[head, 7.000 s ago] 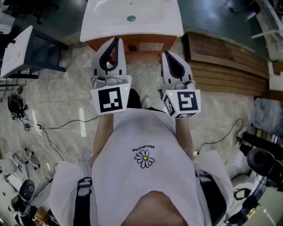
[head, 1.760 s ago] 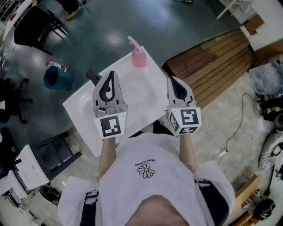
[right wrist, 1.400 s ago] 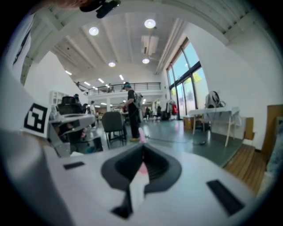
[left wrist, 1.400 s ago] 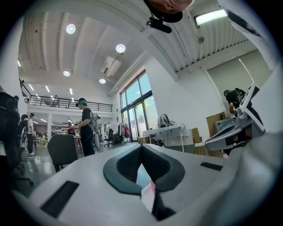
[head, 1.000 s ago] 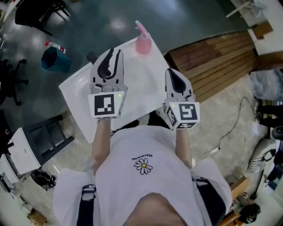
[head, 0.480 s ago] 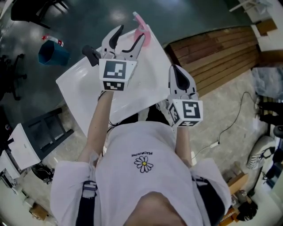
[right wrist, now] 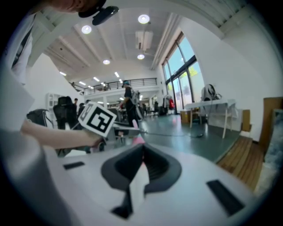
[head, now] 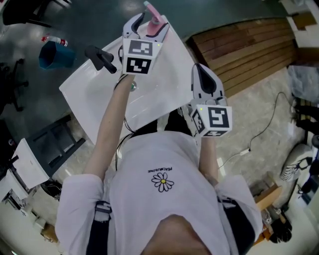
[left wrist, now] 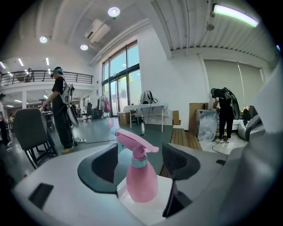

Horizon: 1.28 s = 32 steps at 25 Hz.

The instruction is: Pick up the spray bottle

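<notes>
- Pink spray bottle stands upright on the far corner of a white basin, at 12 o'clock in the head view, close to the top edge.
- Left gripper is reached out to that corner on a stretched arm, its marker cube toward the camera. One jaw lies at the bottle's 9 o'clock and the other at its 3 o'clock.
- In the left gripper view the bottle sits between the jaws of the left gripper, with its trigger head pointing toward 9 o'clock.
- Its jaws have just been opening and stand wide apart. Background shows between the 9 o'clock pad and the bottle, while the 3 o'clock pad is just beside the body. Neither pad presses on it.
- Right gripper hangs at 2 o'clock from the head view's centre, over the near edge of the basin and well apart from the bottle.
- In the right gripper view the jaws of the right gripper meet in a thin slit with nothing between them. Beyond them, at 10 o'clock, the left gripper's marker cube and a sliver of pink show.
- Black tap rises from the basin at 9 o'clock of the left gripper, and a small round drain lies under the left forearm.
- Blue bin stands on the dark floor at 10 o'clock.
- Wooden planks run across the floor at 1 o'clock.
- White shirt with a daisy print fills the view at 6 o'clock.
</notes>
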Motion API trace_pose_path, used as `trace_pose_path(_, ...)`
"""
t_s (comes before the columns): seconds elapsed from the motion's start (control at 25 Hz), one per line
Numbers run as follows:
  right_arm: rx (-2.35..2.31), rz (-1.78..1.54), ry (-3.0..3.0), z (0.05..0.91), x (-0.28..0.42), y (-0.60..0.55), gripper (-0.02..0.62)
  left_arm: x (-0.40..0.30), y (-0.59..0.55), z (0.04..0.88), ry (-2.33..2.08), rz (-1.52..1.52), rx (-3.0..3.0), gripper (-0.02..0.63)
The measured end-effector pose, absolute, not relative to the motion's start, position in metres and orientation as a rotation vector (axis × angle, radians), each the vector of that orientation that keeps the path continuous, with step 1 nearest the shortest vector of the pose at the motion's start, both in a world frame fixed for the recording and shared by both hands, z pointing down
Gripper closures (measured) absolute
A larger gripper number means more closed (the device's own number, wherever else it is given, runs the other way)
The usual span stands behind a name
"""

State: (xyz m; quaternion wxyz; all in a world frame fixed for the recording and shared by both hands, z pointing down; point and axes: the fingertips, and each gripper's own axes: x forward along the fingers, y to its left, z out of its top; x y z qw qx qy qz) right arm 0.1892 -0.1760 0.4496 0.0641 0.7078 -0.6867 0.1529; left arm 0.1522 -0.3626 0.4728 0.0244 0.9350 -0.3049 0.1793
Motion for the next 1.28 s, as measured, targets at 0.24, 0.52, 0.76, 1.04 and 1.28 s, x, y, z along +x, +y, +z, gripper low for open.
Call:
trace_pose_path(0.24, 2.193, 0.493, -2.072, 0.448, 0.195, -0.175, 0.566, 0.168, -0.371, 0.498, -0.914, 0.599, 2.821, 0.284)
trace_pose_path(0.52, 2.216, 0.514, -2.041, 0.453, 0.204, -0.168, 0.566, 0.177, -0.381, 0.510, -0.916, 0.574, 2.765, 0.285)
trace_pose_path(0.76, 2.220, 0.501, -2.060, 0.450, 0.204, -0.166, 0.566, 0.179, -0.386, 0.512, -0.926, 0.595, 2.742, 0.364)
trace_pose_path(1.04, 2.218, 0.497, -2.063, 0.448, 0.204, -0.161, 0.566, 0.171, -0.393, 0.512, -1.015, 0.621, 2.742, 0.439)
trace_pose_path(1.28, 2.225, 0.484, -2.058, 0.446, 0.206, -0.157, 0.566, 0.168, -0.393, 0.512, -1.012, 0.616, 2.748, 0.445)
